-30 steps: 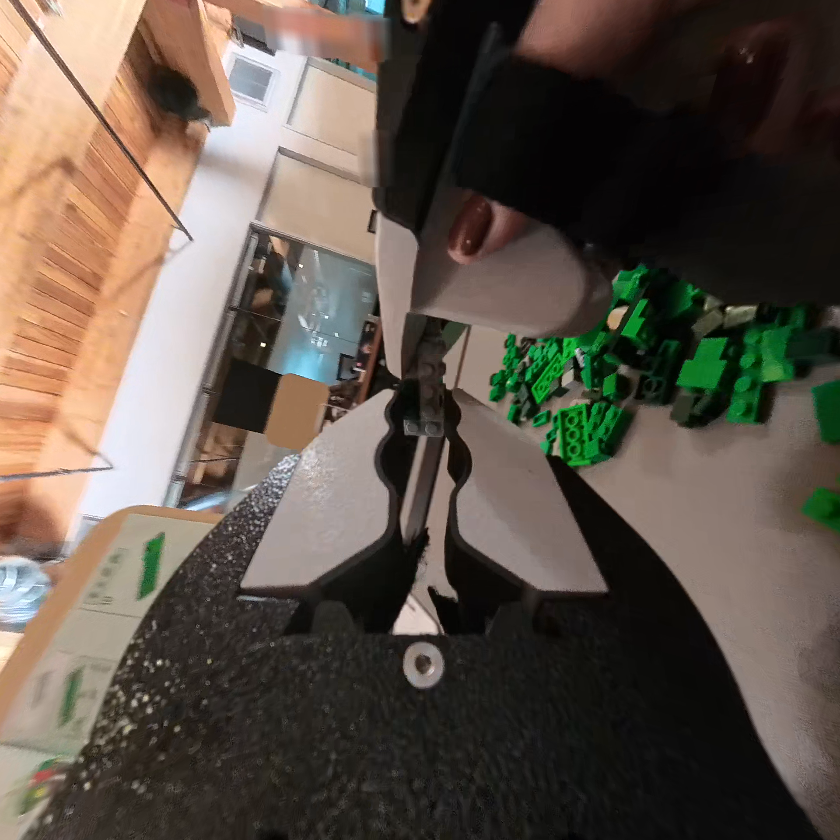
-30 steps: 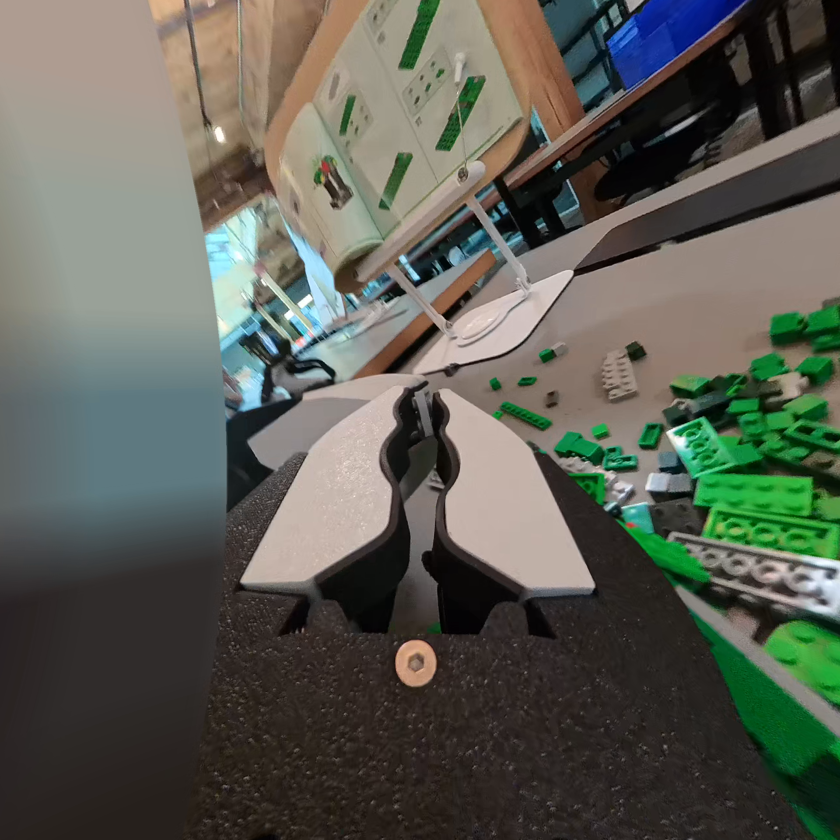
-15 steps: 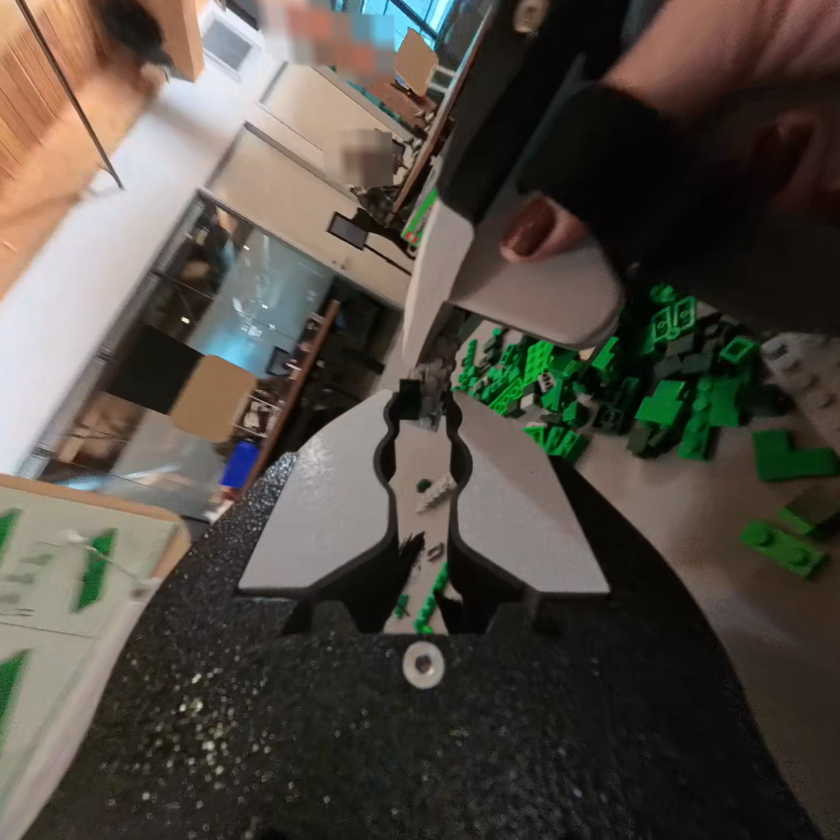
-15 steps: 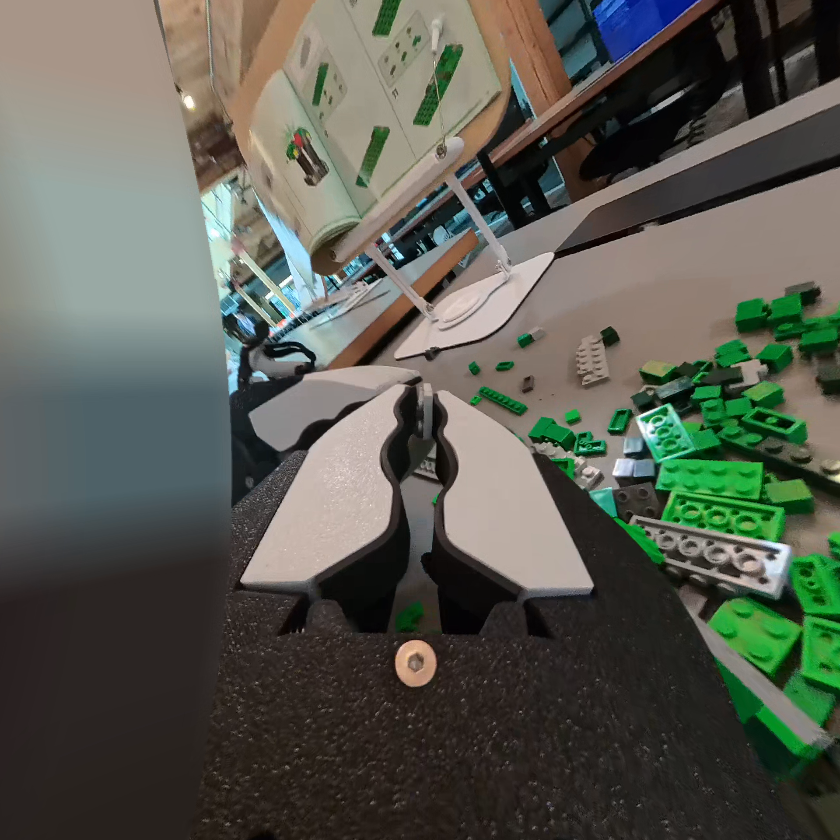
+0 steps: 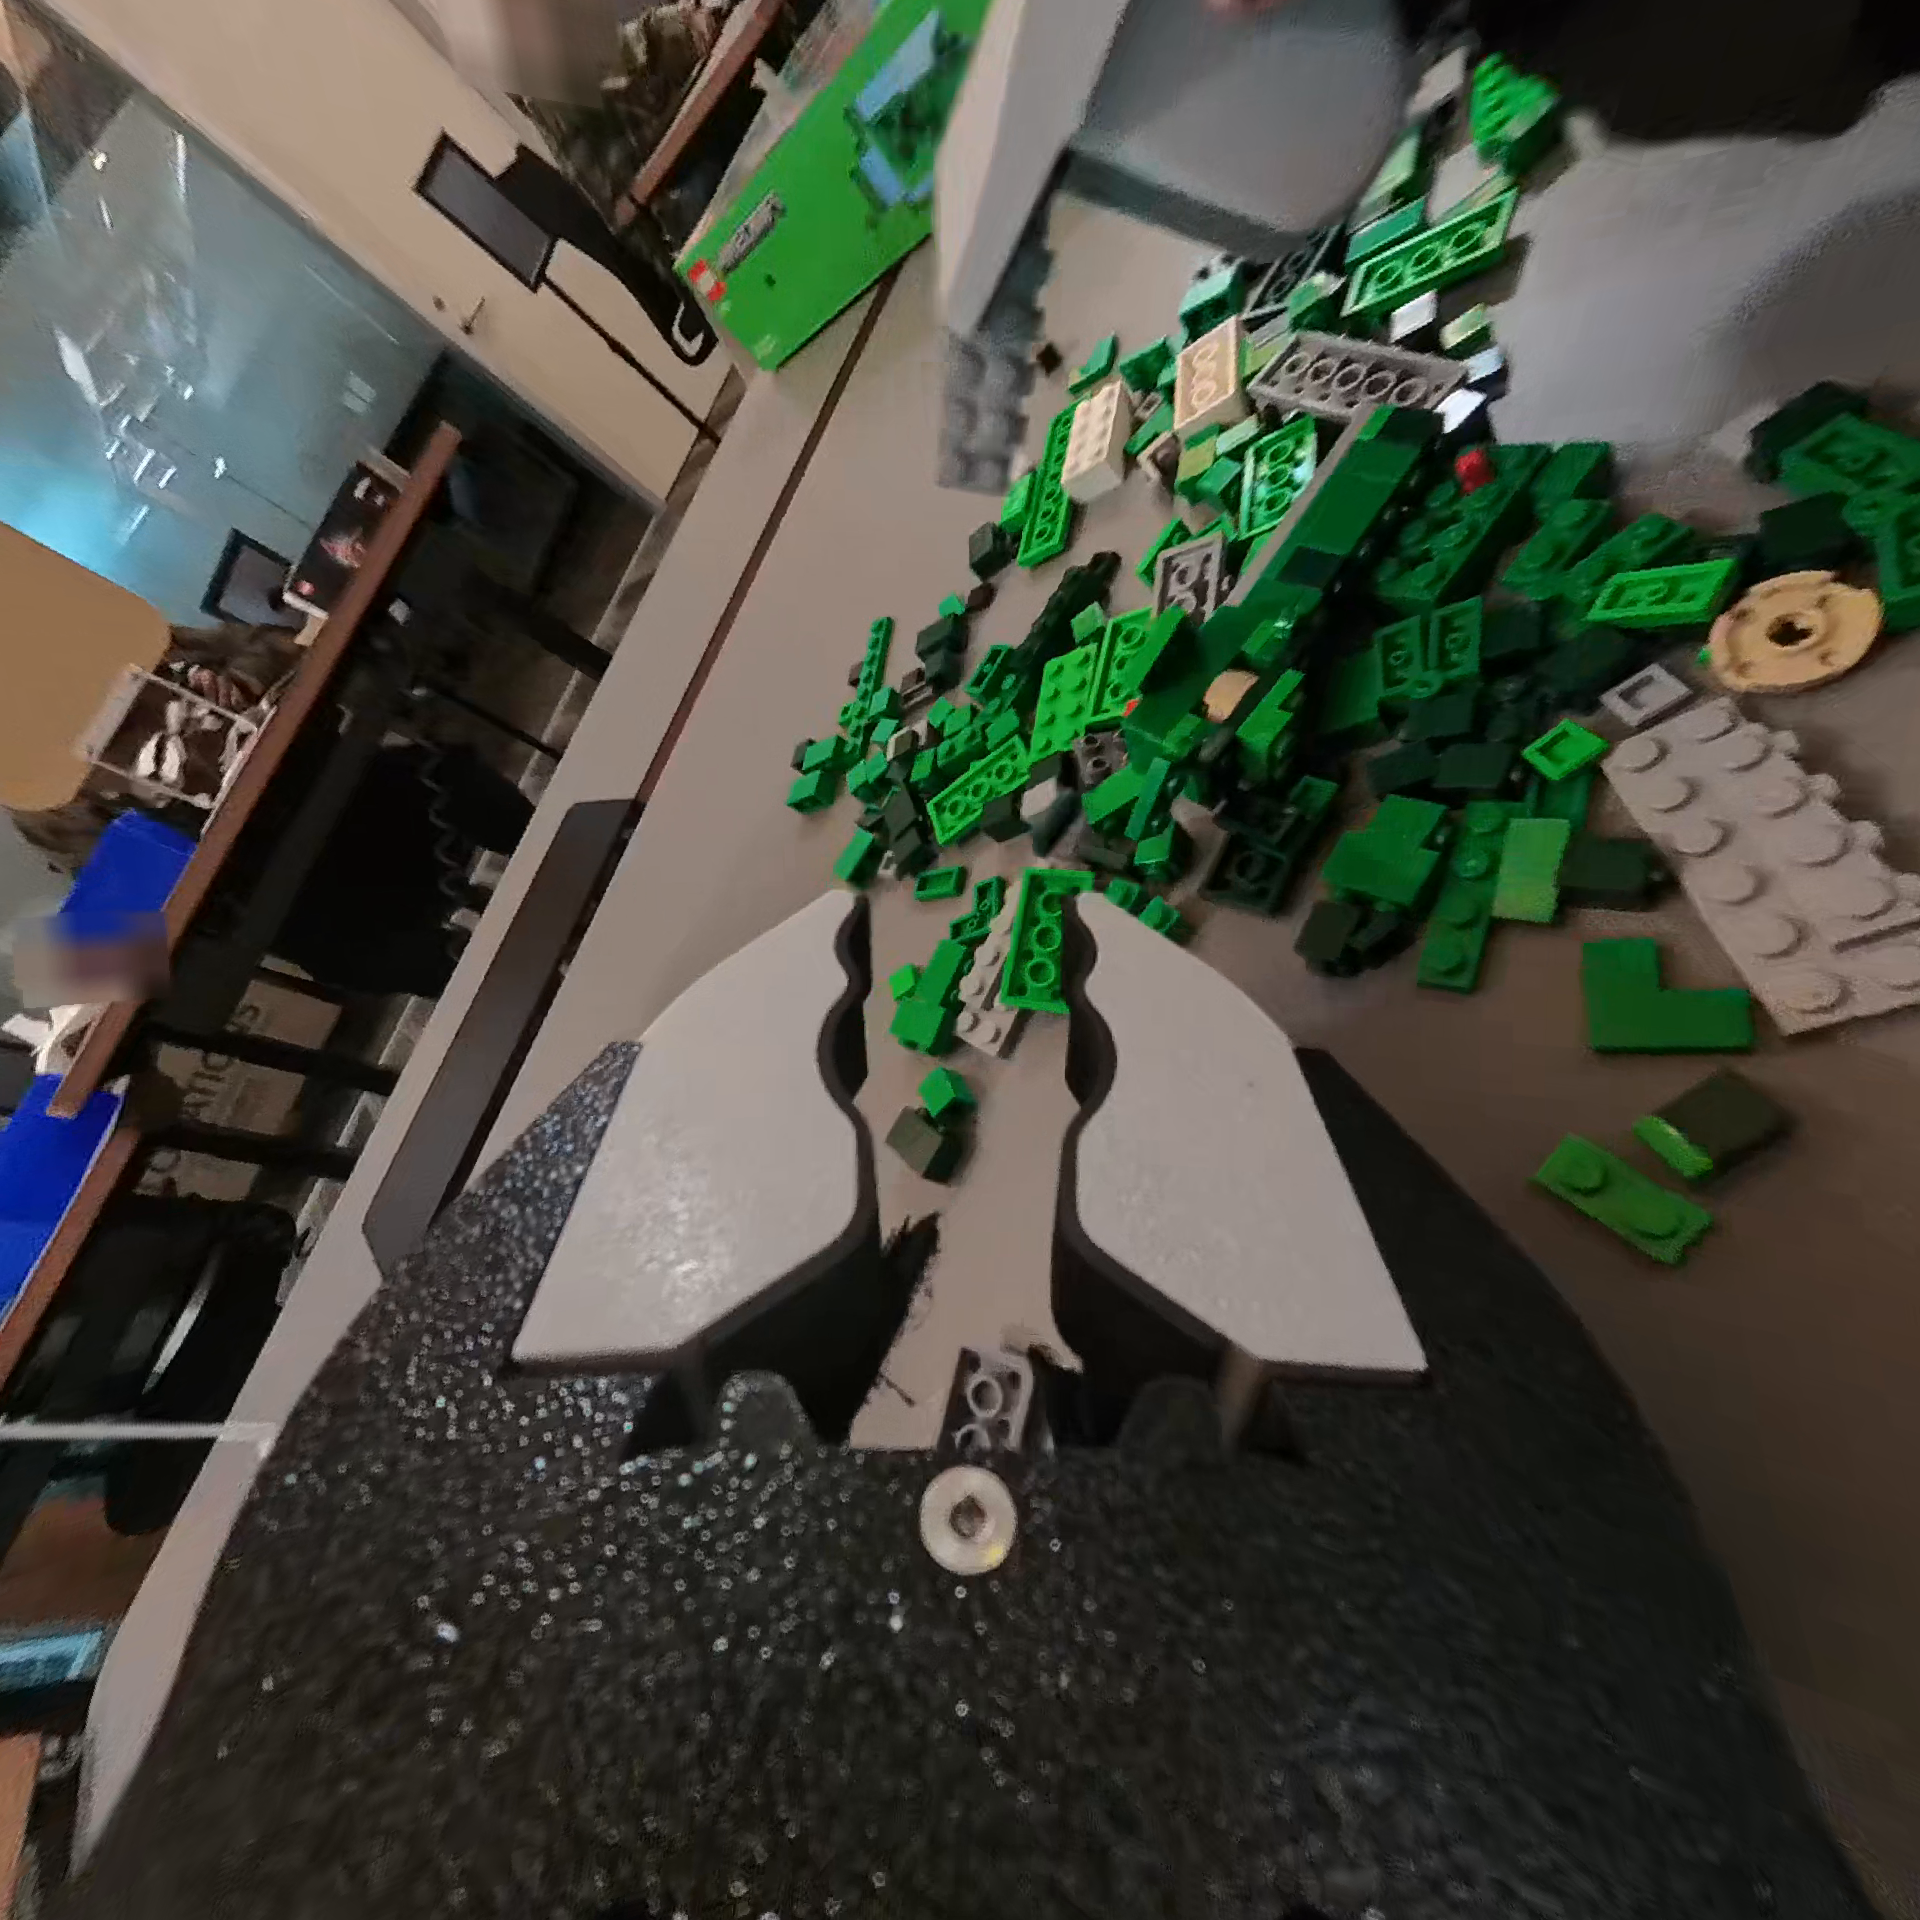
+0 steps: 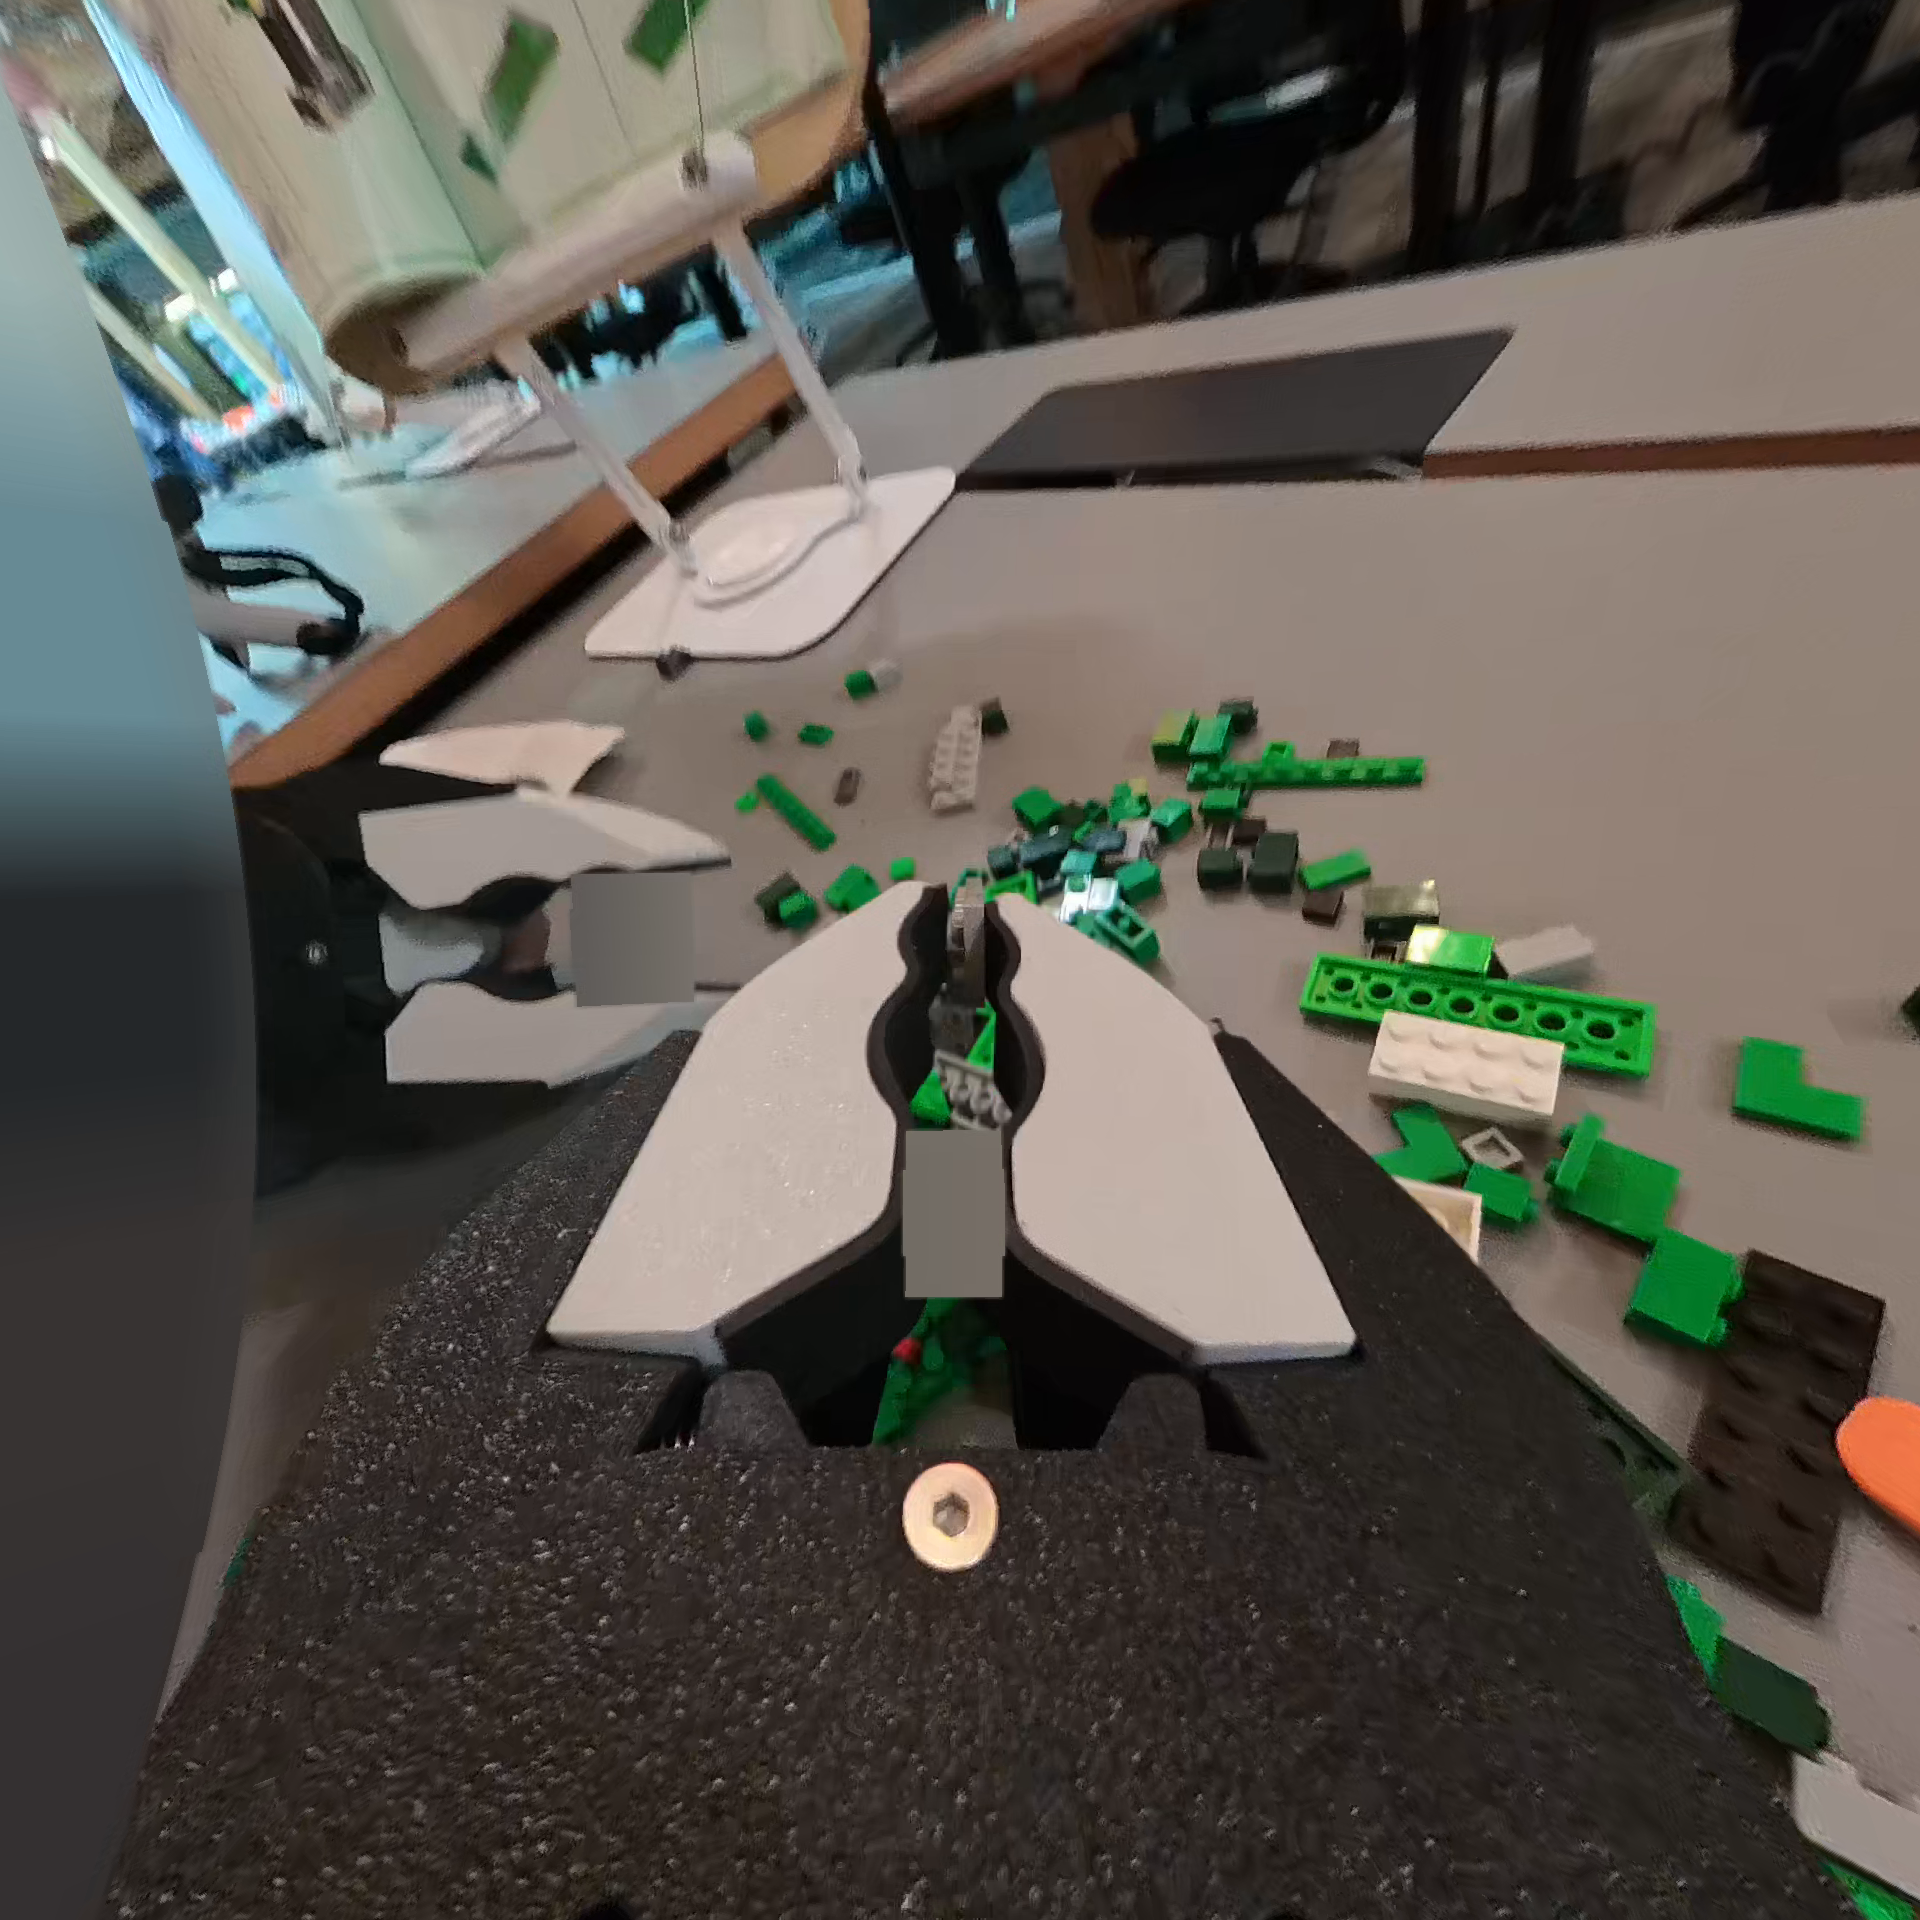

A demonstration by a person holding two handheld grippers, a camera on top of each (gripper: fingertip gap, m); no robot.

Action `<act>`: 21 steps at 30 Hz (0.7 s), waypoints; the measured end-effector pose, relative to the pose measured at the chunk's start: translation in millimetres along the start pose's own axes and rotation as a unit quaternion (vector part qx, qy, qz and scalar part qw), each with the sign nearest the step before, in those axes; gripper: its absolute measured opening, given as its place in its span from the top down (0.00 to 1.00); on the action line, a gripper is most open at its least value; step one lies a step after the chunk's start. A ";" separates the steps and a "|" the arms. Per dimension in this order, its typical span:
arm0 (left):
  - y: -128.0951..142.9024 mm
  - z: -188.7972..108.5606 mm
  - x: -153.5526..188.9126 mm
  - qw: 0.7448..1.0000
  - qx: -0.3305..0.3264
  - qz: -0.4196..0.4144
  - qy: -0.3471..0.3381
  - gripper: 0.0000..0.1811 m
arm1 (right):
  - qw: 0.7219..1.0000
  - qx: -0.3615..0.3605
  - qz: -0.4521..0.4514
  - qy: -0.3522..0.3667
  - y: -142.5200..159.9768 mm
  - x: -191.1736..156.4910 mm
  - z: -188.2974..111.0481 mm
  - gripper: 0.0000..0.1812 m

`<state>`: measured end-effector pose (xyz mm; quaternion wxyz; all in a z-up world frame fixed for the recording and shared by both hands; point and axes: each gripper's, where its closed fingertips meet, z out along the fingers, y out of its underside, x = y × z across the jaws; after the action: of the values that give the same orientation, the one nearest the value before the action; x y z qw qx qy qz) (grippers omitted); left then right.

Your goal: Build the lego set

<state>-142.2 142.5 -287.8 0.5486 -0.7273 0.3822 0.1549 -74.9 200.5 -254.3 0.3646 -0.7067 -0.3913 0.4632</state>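
Observation:
My left gripper (image 5: pixel 966 920) is open and empty, tilted down over the near edge of a pile of green bricks (image 5: pixel 1299 665) on the grey table (image 5: pixel 1455 1195). A small grey plate (image 5: pixel 992 1392) lies on the table between the bases of its fingers. My right gripper (image 6: pixel 968 909) is shut on a thin grey lego piece (image 6: pixel 966 935), held edge-on above the table. In the right wrist view the left gripper's fingers (image 6: pixel 540 842) show at the left, spread apart. A finger (image 5: pixel 1195 135) of the right gripper shows at the top of the left wrist view.
A large grey plate (image 5: pixel 1766 862), a tan round piece (image 5: pixel 1792 634) and a green L-shaped plate (image 5: pixel 1652 997) lie at the right. A green box (image 5: pixel 831 187) stands at the back. An instruction booklet (image 6: pixel 520 156) rests on a white stand (image 6: pixel 779 582). A long green plate (image 6: pixel 1475 1008) and a black plate (image 6: pixel 1777 1423) lie nearby. The left gripper's tips are roughly 10 cm from the right gripper's. The right gripper is farther from the green L-shaped plate (image 5: pixel 1652 997), some 15 cm, than the left, some 8 cm.
My left gripper has opened, let go of the grey piece and swung down and away toward the pile. My right gripper still holds the piece and has dipped toward the table.

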 end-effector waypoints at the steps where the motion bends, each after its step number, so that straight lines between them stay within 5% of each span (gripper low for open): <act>1: 1.3 0.3 -2.3 1.000 -0.003 0.001 -0.008 0.81 | 1.000 -0.022 -0.001 -0.006 6.0 -0.4 1.5 0.97; 6: -12.6 -12.7 -24.5 0.995 0.060 -0.008 -0.080 0.84 | 0.995 -0.090 -0.030 -0.027 28.0 -9.3 10.1 0.96; 10: -32.3 -48.2 -59.8 0.968 0.182 -0.064 -0.163 0.97 | 0.994 -0.081 -0.072 0.001 22.9 -7.8 10.3 0.81; 16: -14.3 -51.4 -80.0 0.954 0.191 -0.141 -0.183 0.99 | 0.985 0.040 -0.147 0.075 -23.9 2.3 -15.8 0.80; 21: -1.0 -56.8 -94.6 0.943 0.198 -0.176 -0.204 1.00 | 0.980 0.127 -0.119 0.097 -50.8 18.8 -46.5 0.87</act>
<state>-214.9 127.1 -206.3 0.7659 -0.6128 0.1513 0.1223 -37.2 231.9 -202.5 0.5400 -0.6448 -0.3736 0.3913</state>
